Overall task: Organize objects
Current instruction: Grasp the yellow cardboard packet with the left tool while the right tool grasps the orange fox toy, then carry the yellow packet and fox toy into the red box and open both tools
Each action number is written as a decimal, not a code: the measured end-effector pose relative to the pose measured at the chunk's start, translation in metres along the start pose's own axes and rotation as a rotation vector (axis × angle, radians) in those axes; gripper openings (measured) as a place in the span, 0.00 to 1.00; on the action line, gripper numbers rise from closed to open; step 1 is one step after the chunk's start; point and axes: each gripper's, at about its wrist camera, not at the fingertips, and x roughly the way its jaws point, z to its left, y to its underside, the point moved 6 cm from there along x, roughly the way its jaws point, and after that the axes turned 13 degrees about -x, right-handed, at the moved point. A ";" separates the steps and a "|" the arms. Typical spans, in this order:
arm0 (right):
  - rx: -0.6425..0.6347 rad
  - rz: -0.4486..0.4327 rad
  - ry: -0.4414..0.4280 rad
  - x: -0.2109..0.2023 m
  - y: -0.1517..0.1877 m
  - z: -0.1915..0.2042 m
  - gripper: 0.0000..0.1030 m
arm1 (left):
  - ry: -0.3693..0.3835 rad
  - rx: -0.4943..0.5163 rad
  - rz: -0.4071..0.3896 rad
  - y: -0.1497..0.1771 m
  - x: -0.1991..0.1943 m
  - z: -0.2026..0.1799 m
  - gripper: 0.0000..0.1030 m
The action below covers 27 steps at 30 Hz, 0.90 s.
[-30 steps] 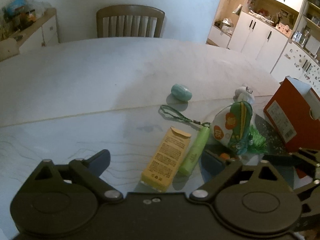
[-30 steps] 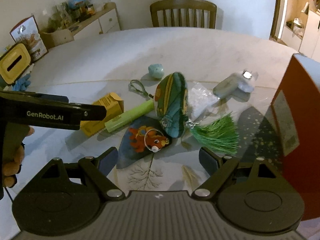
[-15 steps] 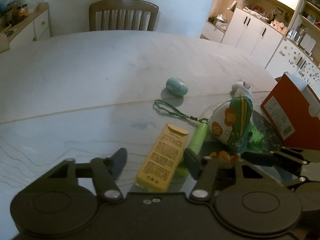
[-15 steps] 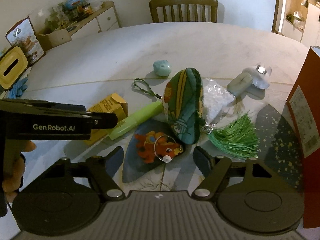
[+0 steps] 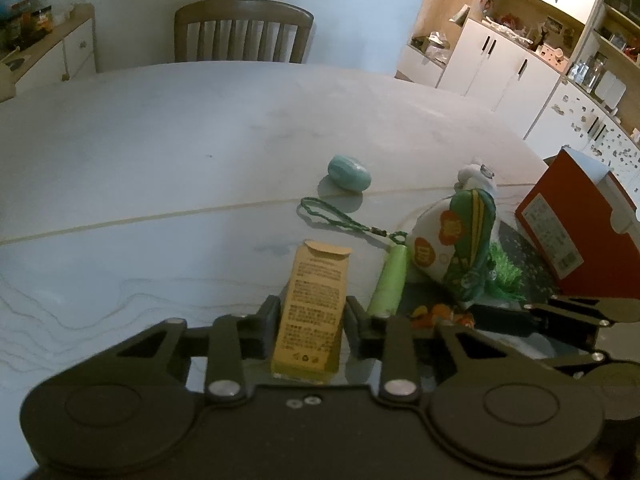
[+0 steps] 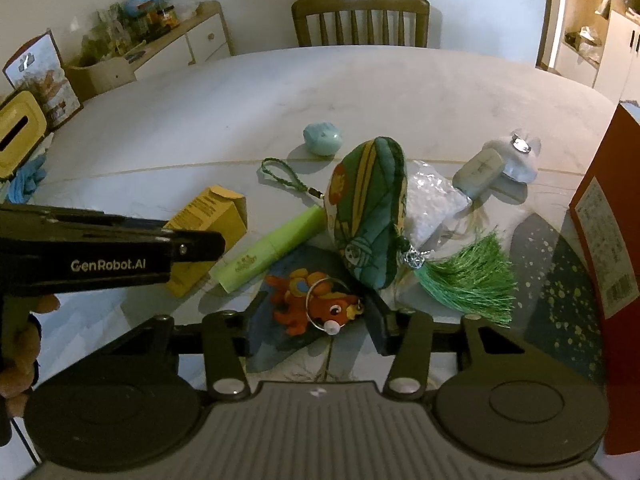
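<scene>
Closing on a yellow carton [image 5: 314,304], my left tongs [image 5: 310,322] have a finger on each long side of it, touching or all but touching, so I judge them clenched on the box, though it lies flat on the table [image 5: 160,168] and is not yet lifted. The carton's flap end points away from me toward the chair [image 5: 243,30].

Just beside the carton on its right lies a green tube [image 5: 388,280] with a braided cord [image 5: 336,218] trailing from its far end. Beyond that stands a stuffed green pouch [image 6: 370,216] with a green tassel [image 6: 468,280], and behind it a pale blue pebble-shaped thing [image 5: 349,173]. A red box [image 5: 576,232] stands open at the far right edge of the table, and I take it for the place where these things belong.

My right tongs [image 6: 316,322] sit spread around an orange fish charm [image 6: 316,306] on its ring, fingers either side and apart from it, grasping nothing.

Picking up is the step in hand, by my reading. Next, I judge, the left grip must be firm enough to raise the light carton without crushing it and to clear the tube beside it, then carry it across toward the red box.
</scene>
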 end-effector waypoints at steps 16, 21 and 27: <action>0.008 -0.037 -0.032 -0.042 0.004 0.005 0.46 | -0.008 -0.084 0.010 0.011 -0.032 0.001 0.28; 0.029 -0.061 -0.031 -0.068 0.007 -0.002 0.46 | -0.011 -0.088 0.015 0.015 -0.050 -0.014 0.28; 0.067 -0.094 -0.031 -0.103 0.010 -0.017 0.46 | 0.019 -0.063 -0.003 0.020 -0.071 -0.047 0.28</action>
